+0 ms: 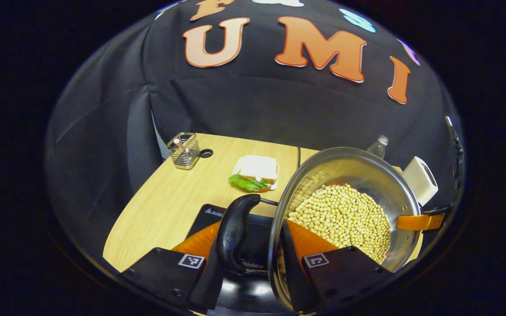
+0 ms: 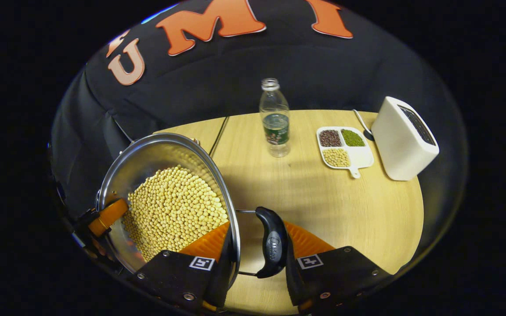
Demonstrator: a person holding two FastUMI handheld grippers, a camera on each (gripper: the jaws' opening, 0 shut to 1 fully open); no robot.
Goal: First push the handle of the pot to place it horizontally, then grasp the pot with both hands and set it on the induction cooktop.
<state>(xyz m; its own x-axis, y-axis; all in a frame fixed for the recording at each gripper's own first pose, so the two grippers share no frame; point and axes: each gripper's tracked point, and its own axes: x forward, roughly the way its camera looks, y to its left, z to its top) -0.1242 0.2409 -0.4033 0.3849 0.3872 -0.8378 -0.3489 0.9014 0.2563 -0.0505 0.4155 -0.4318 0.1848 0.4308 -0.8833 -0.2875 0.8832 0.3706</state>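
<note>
1. Black cloth is hung behind a light wooden counter.
2. A shiny pot full of small yellow beans is held up over the black induction cooktop, as seen in the left gripper view.
3. The left gripper is clenched around the pot's rim and its black side handle; one finger is inside the pot and one is outside the handle.
4. The right gripper is clenched the same way on the other black handle and the rim, with one finger among the beans.
5. Each gripper is seen far off at the pot's other side in the other view.
6. Behind the cooktop, a sandwich with green lettuce and a wire basket are set on the counter.
7. On the right gripper's side, a clear bottle, a white tray of three kinds of beans and a white box are set well apart from the pot.
</note>
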